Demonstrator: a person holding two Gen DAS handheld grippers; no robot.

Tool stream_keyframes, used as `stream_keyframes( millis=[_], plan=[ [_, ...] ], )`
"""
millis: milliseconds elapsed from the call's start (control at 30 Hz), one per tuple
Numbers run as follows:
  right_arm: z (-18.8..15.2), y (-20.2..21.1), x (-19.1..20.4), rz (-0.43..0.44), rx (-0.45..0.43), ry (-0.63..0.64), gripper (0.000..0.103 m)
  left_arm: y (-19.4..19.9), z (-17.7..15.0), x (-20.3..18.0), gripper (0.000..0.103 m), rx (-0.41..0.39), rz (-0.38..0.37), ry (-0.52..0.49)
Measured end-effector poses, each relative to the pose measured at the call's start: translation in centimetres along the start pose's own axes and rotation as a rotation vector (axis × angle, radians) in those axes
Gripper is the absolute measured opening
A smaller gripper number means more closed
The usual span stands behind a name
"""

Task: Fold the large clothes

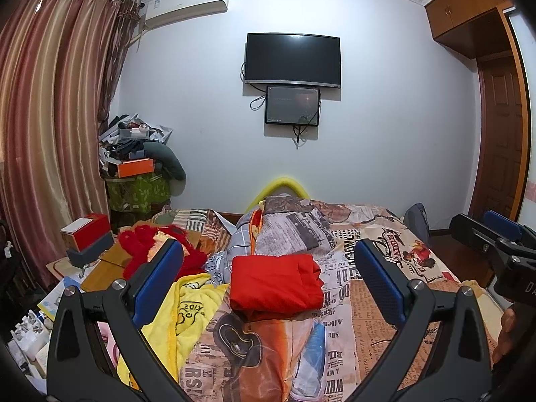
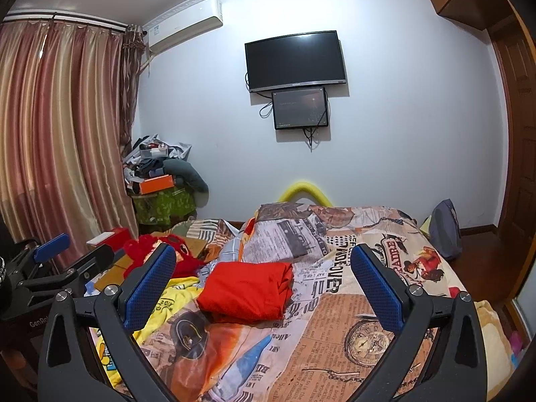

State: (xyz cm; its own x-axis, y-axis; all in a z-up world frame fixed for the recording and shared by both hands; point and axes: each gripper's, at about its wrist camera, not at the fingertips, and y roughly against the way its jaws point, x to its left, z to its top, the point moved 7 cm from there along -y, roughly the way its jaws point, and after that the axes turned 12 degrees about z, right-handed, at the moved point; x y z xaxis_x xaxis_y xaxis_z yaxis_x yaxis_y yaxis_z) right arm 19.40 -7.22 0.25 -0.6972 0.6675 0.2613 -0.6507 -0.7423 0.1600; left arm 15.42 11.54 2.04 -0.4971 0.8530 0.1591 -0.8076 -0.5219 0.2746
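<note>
A red garment [image 1: 276,281] lies folded into a neat block on the patterned bedspread [image 1: 375,301], in the middle of the bed; in the right wrist view it [image 2: 246,289] sits a little left of centre. My left gripper [image 1: 268,281] is open and empty, held above the bed short of the garment. My right gripper [image 2: 264,288] is open and empty too, also short of it and slightly to its right. The right gripper shows at the right edge of the left wrist view [image 1: 492,238]. The left gripper shows at the left edge of the right wrist view [image 2: 50,261].
A yellow towel [image 1: 187,315] and a red fluffy item [image 1: 150,251] lie at the bed's left side. A crumpled grey checked cloth [image 1: 234,244] lies behind the garment. Boxes [image 1: 87,231] and clutter line the left; a grey bag [image 2: 445,231] stands by the bed's far right.
</note>
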Motion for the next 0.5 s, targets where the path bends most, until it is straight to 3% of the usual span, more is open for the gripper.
stream_keyframes(
  millis=[500],
  plan=[
    [0.04, 0.36, -0.18, -0.003, 0.000, 0.017, 0.103, 0.13, 0.14, -0.56, 0.103, -0.005, -0.010, 0.008]
  ],
)
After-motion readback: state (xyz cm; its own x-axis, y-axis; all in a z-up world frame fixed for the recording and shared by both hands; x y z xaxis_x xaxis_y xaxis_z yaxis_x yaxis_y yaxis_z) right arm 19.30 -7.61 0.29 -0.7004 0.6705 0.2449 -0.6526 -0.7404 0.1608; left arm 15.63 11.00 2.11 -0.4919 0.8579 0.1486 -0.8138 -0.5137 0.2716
